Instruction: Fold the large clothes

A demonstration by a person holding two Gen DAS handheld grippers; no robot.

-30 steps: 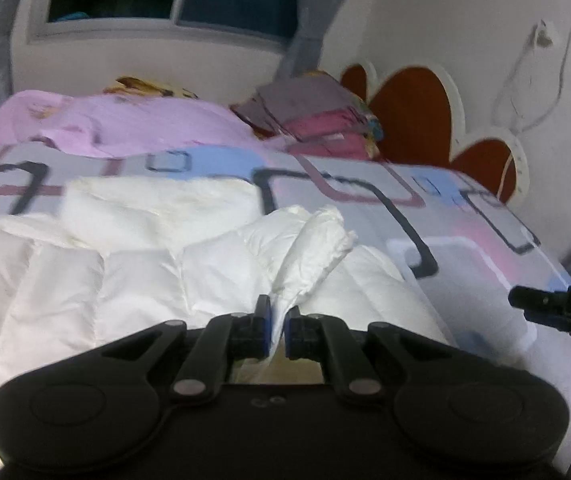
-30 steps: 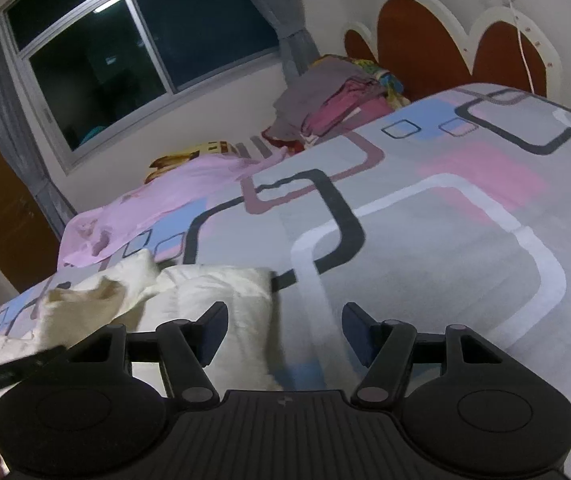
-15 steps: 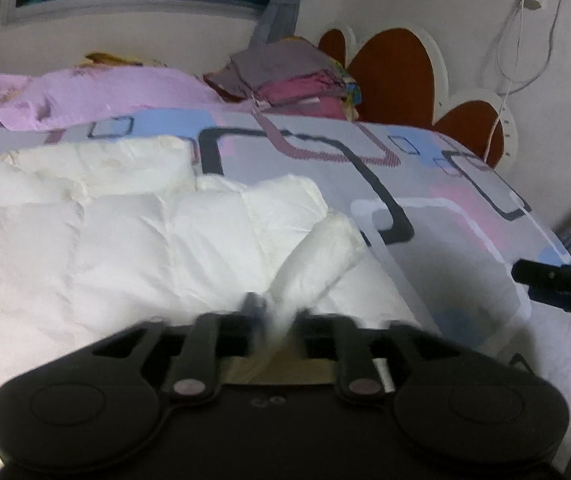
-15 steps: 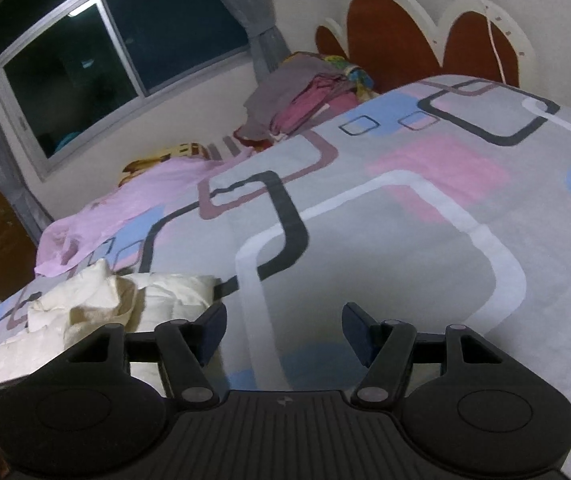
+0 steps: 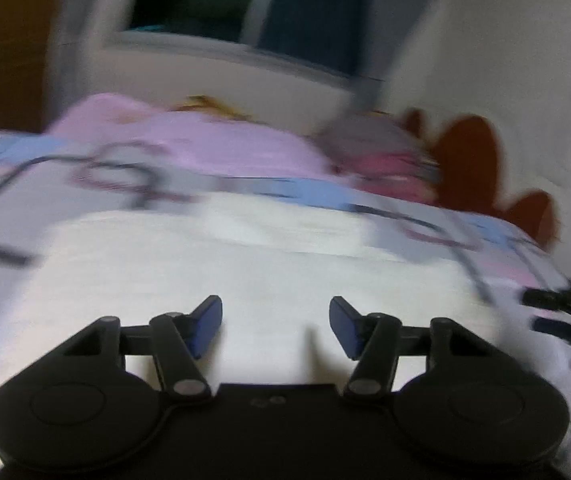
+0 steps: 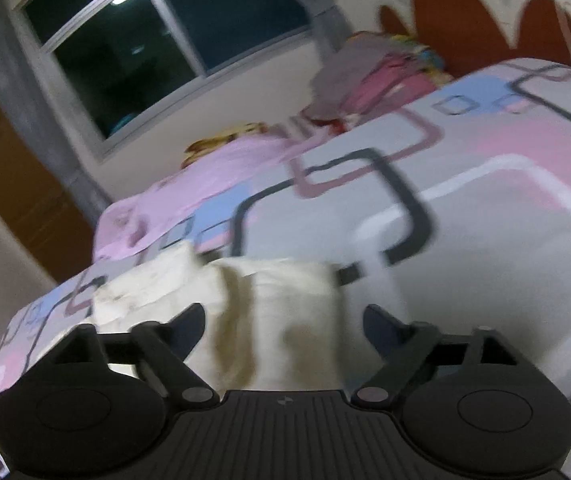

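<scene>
A white padded jacket (image 5: pixel 245 264) lies spread on the bed, blurred in the left wrist view. My left gripper (image 5: pixel 275 322) is open and empty just above its near part. In the right wrist view the jacket (image 6: pixel 277 300) shows cream-white with folds, right in front of my right gripper (image 6: pixel 283 322), which is open and empty with the cloth between and below its jaws. The right gripper also shows at the right edge of the left wrist view (image 5: pixel 565 312).
The bed sheet (image 6: pixel 485 184) has grey, pink and blue squares. A pink cloth (image 5: pixel 213 144) and a stack of folded clothes (image 6: pixel 381 68) lie at the far side by the red heart headboard (image 5: pixel 473 160). A window (image 6: pixel 157 40) is behind.
My left gripper let go of the jacket fold and opened, and its view swung left. My right gripper moved left toward the jacket, staying open.
</scene>
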